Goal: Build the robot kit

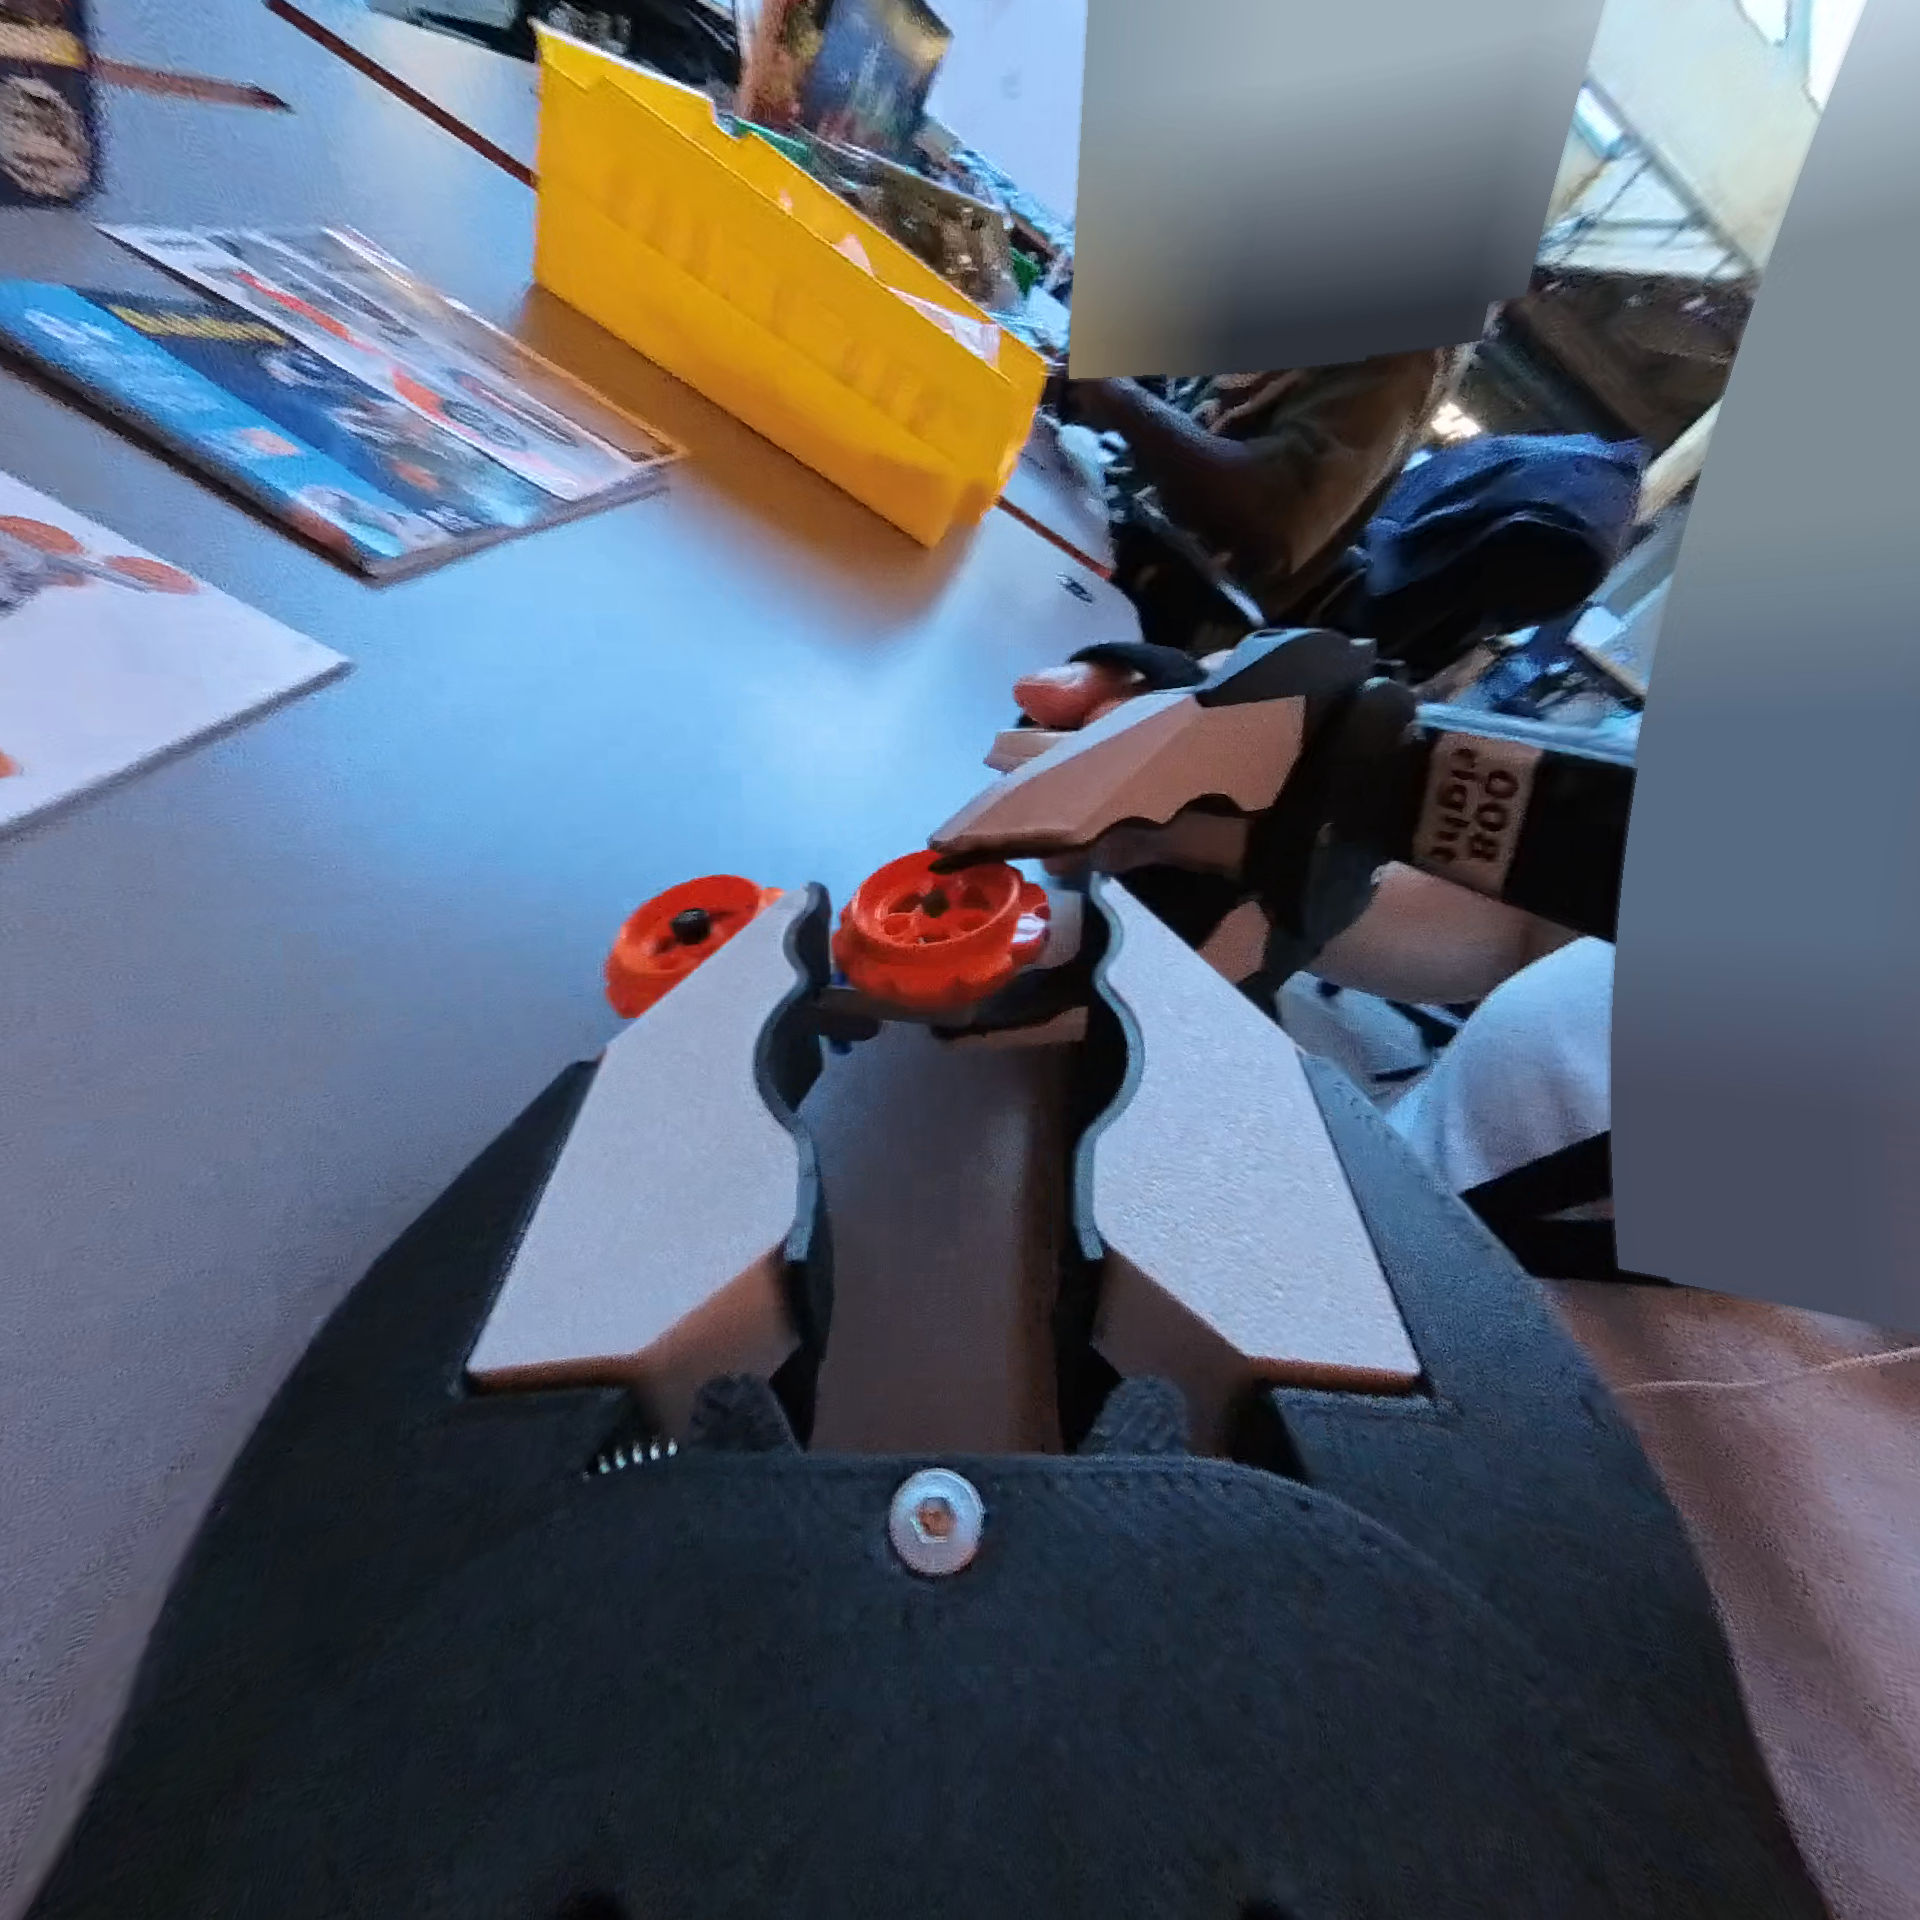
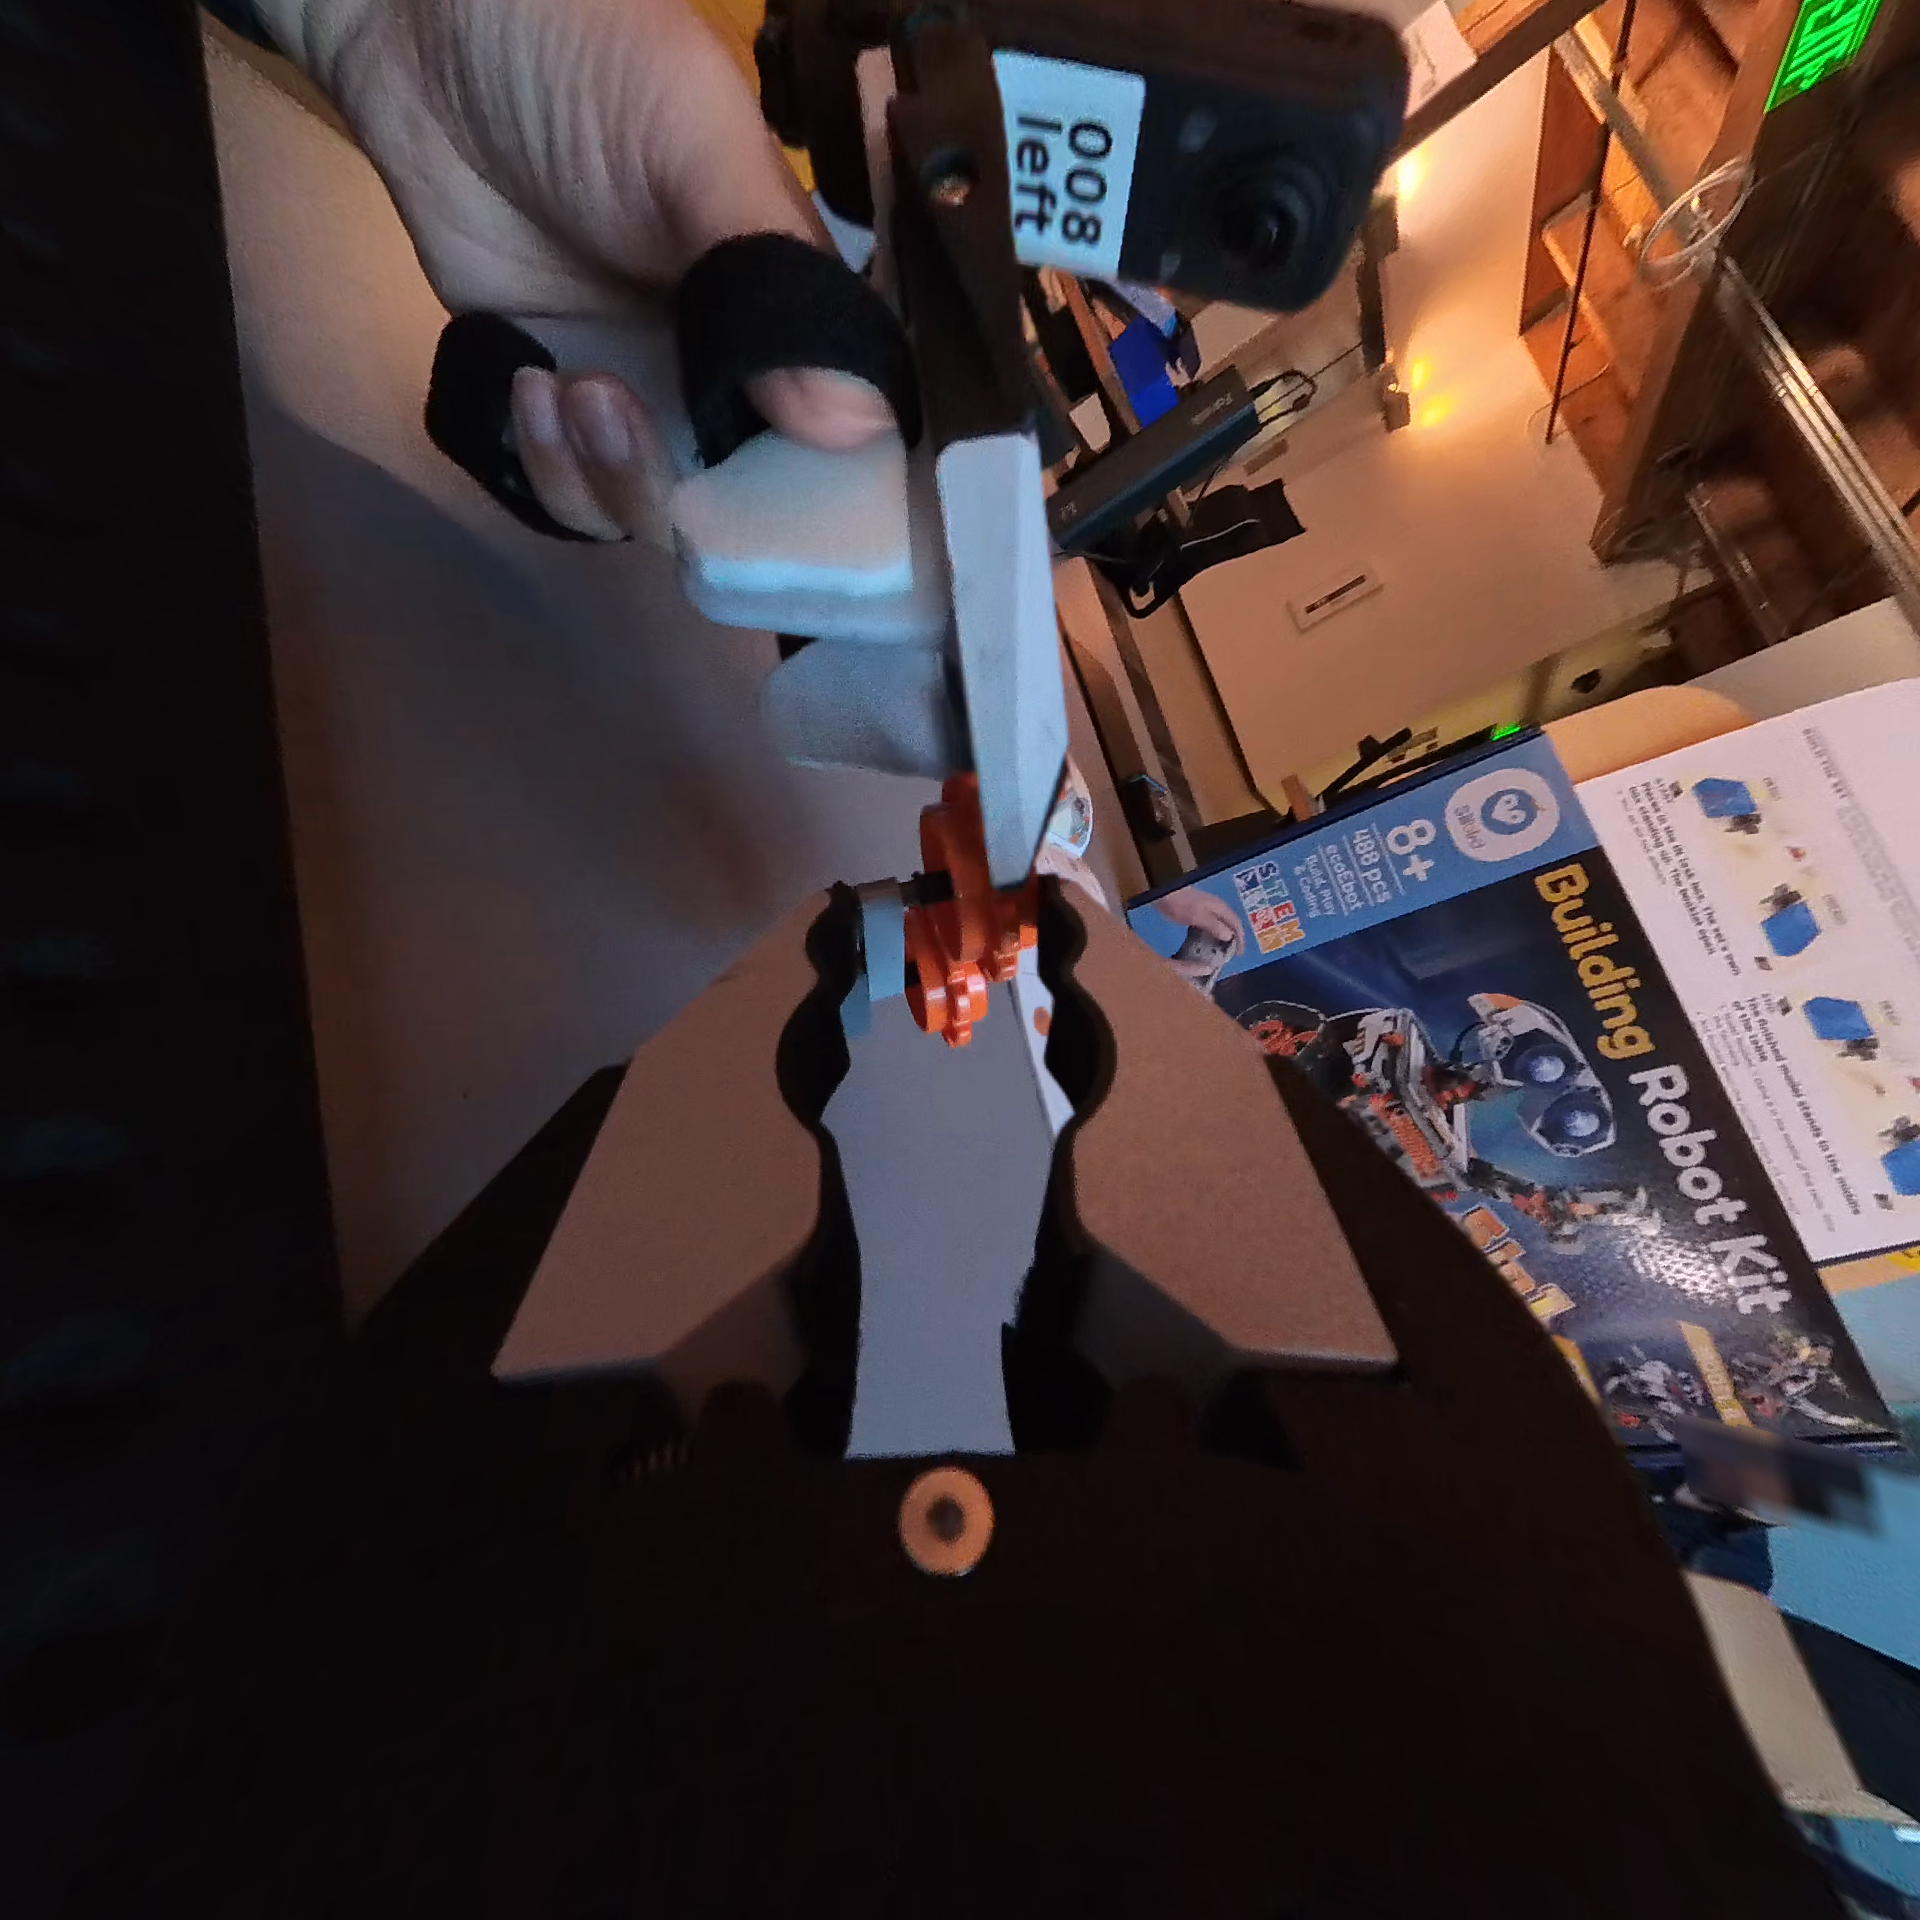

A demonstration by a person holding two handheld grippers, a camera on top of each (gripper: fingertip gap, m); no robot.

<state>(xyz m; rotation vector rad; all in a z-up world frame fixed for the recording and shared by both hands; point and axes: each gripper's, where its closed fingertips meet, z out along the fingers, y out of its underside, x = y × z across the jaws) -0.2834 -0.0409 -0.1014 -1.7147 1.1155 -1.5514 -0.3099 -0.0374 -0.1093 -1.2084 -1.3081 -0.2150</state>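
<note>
The left hand-held gripper (image 1: 961, 914) is reaching over the right-hand edge of the grey surface (image 1: 623, 727), its jaws standing at a narrow gap with an orange wheel assembly (image 1: 935, 940) sitting between the tips. Whether both fingers are actually pressing on it I cannot tell. The right hand-held gripper (image 2: 945, 925) is coming in from the side and is clamping the same assembly. In the left wrist view one finger is lying on the wheel's top face and the other is tucking under it; in its own view a grey disc (image 2: 878, 956) is resting against one tip. A second orange wheel (image 1: 681, 935) is lying just beside the left finger. Farther in, a yellow bin (image 1: 769, 281), a kit box (image 1: 281, 416) and an instruction sheet (image 1: 104, 644) are lying well apart from both grippers.
</note>
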